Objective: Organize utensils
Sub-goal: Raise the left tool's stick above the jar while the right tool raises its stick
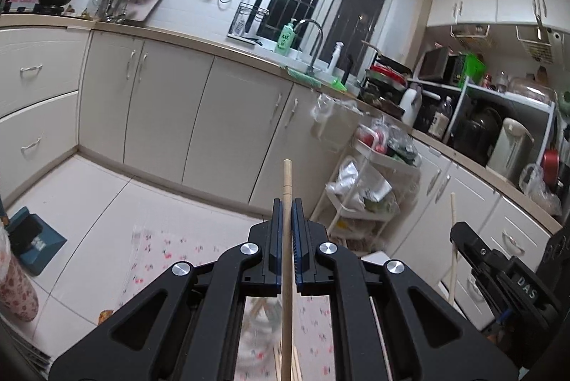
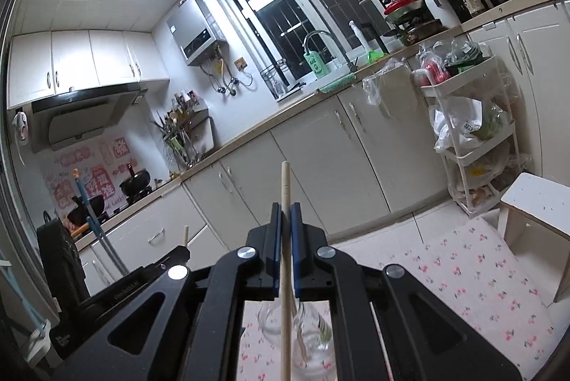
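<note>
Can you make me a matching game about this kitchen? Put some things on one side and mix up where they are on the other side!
Things:
1. chopstick
2. green soap bottle
3. glass jar
4. dustpan

Places:
A. on the floor by the cabinets
B. on the flowery cloth, under the right gripper
C. pinched between the fingers of the left gripper
D. beside the tap at the sink

Pairs: 1-C, 2-D, 3-B, 4-A

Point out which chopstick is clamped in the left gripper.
The chopstick standing up between the left gripper's shut jaws; the other chopstick is gripped by the right gripper.
</note>
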The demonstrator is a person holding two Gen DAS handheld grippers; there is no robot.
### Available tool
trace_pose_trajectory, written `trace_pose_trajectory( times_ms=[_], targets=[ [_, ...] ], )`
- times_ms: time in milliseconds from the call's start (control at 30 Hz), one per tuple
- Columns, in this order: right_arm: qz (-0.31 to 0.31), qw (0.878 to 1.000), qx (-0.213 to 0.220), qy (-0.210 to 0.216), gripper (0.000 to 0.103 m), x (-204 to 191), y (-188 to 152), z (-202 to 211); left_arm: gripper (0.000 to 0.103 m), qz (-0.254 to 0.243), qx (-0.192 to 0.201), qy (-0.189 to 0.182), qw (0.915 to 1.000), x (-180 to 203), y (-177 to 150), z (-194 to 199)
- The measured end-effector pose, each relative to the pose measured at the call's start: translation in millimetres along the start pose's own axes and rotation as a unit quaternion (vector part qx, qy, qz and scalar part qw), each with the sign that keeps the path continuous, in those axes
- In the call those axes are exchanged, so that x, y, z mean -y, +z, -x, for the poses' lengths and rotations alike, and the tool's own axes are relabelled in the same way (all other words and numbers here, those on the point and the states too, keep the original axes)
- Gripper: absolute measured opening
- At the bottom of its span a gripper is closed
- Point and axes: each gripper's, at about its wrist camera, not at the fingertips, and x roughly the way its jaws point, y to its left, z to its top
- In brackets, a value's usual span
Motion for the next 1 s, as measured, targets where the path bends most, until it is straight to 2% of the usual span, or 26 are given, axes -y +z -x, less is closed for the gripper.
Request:
trace_pose_trajectory(
  times_ms=[267,467,767,1000],
  targets=[
    [-0.007,1.0,0.023,-0.016,0.006,1.3,3.2,-33.5,0.005,0.014,0.038,0.018,0.999,-8.0,17.3,-41.9],
    [-0.002,1.0,0.025,-0.008,0.006,-1.8,-2.3,-53.0,0.005,0.031,0.065,0.037,0.9967,-18.9,22.8,-69.2],
    [-0.011,0.999,0.032,0.0,0.006,0.3,-3.2,-74.2,0.005,0.043,0.088,0.057,0.9936,-28.6,21.3,-98.2],
    [-0.008,0.999,0.038,0.001,0.006,0.5,-6.2,-81.9,0.005,0.022,0.094,0.079,0.9922,-25.0,6.6,-107.7]
  ],
)
